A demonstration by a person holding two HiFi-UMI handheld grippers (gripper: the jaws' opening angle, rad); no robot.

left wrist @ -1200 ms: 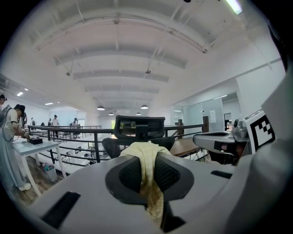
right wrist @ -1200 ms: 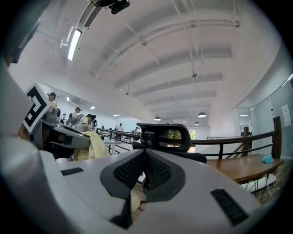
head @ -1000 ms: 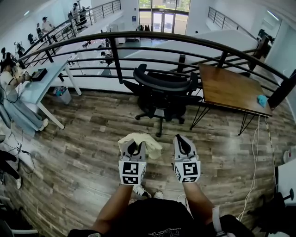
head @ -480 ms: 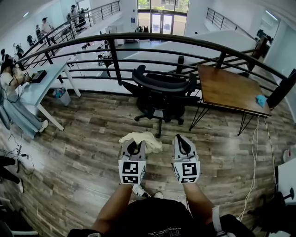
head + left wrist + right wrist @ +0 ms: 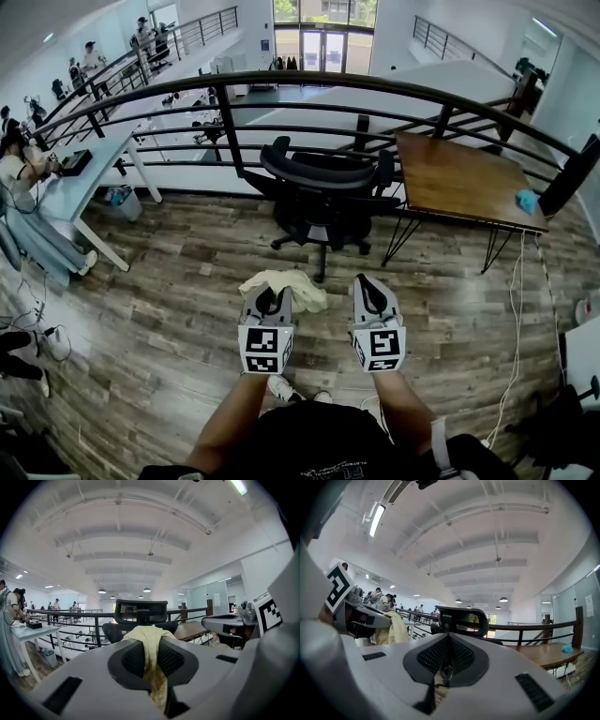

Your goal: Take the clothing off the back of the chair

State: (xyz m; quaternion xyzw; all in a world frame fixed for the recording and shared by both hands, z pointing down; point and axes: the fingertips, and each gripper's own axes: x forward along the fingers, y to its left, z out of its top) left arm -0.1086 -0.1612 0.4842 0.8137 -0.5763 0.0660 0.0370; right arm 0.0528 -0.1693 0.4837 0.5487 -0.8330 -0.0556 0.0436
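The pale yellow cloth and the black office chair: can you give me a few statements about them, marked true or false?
1. The pale yellow cloth is clamped in the left gripper. True.
2. The cloth hangs over the back of the black office chair. False: the chair's back is bare.
3. The right gripper also grips the cloth. False: its jaws are together with no cloth between them.
4. A small turquoise object lies on the brown wooden table. True.
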